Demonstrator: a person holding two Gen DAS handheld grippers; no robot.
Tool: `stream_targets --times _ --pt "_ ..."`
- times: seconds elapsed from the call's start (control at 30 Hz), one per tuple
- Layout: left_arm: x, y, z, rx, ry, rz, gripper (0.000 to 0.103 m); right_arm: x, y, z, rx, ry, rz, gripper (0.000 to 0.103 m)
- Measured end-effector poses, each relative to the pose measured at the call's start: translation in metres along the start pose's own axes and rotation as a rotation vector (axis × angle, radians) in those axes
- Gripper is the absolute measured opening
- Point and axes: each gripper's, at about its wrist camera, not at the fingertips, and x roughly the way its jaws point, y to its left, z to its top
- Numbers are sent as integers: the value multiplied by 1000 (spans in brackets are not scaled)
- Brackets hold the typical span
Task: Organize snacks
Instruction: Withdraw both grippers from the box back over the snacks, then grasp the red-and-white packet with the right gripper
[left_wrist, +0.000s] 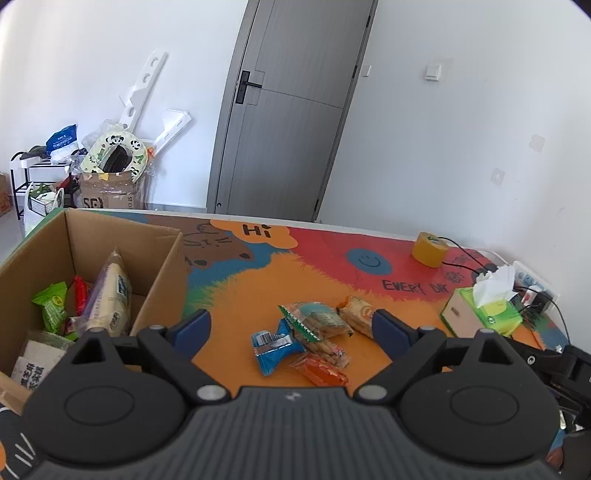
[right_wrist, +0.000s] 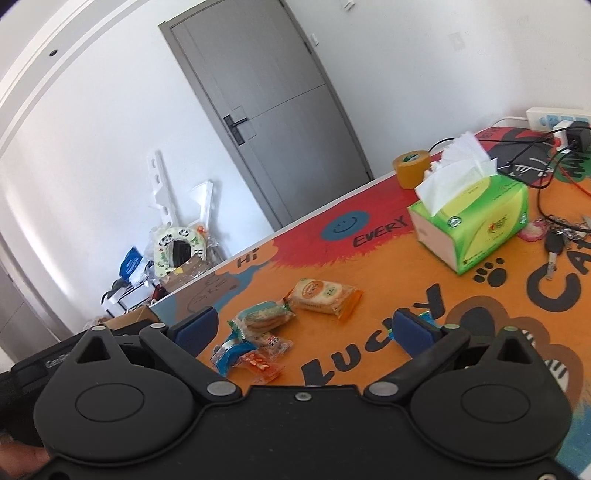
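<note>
Snacks (left_wrist: 310, 332) lie in a small heap on the colourful table (left_wrist: 240, 295), framed by the left gripper (left_wrist: 291, 325), whose fingers (left_wrist: 195, 325) are spread wide and empty; a cardboard box (left_wrist: 162, 266) to the left holds more packets. In the right wrist view, the right gripper (right_wrist: 306, 332) is likewise wide apart, gripping nothing, with the heap (right_wrist: 258, 347) between its fingers and a tissue box (right_wrist: 480, 221) beyond.

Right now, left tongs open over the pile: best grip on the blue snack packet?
Take the blue snack packet across its puffed middle, coming down from above and the near side. It lies flat at the pile's near-left edge, with bare table mat to its left; its right side tucks under the green-edged cracker pack. The left tongs are open, holding nothing.
</note>
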Motion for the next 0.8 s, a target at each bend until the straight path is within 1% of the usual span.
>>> stream_targets --times 0.03,0.13,0.23,0.27,0.3,0.37,0.4,0.67,0.8 --pt "2 0 -1 -2 5 -2 91 3 -1 0 5 3 3 102" --pt "10 2 -3 -7 21 -5 91 15 -1 -2 20 26 1 95" --pt "16 4 -5 -5 39 0 86 27 1 -7 27 46 16 91" --pt "19 4 -4 -2 45 2 80 31 2 -8 27 54 24 90" --pt "21 3 -5 4 48 8 71 36 3 -10 25 64 29 89" --pt "25 4 -6 5 61 8 66 43 6 -12 21 81 38 86" --pt "27 5 -7 0 68 2 66 46 8 -13 19 89 43 85" --pt "42 15 -13 -14 109 19 66 72 19 -18 -5 141 63 82" --pt "40 24 -9 -45 121 8 66 86 26 -22 -13 169 70 78"
